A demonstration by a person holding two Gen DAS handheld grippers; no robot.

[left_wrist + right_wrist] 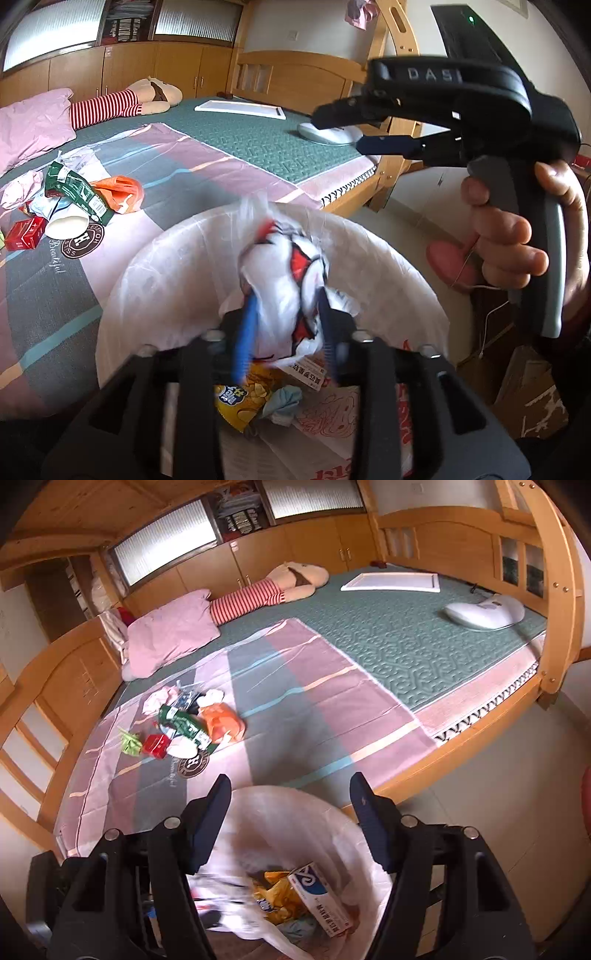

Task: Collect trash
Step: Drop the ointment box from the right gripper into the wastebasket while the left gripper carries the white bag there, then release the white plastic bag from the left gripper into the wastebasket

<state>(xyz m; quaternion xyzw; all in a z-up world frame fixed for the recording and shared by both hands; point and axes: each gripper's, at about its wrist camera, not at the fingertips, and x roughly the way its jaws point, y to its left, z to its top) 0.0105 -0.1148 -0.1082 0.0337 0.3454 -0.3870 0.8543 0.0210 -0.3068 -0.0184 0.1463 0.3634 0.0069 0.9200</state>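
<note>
The left claw (284,325) is part open over the bin (155,266), with a blurry white and red bag (288,269) between its fingers. The right claw (290,794) is wide open and holds nothing. More trash (184,723) lies far left on the bed (388,635).

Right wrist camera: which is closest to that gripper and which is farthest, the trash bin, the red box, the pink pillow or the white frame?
1. Trash bin, right under the right gripper.
2. Red box, left, on the sheet.
3. Pink pillow, farther back left.
4. White frame, far side of the bed.
</note>
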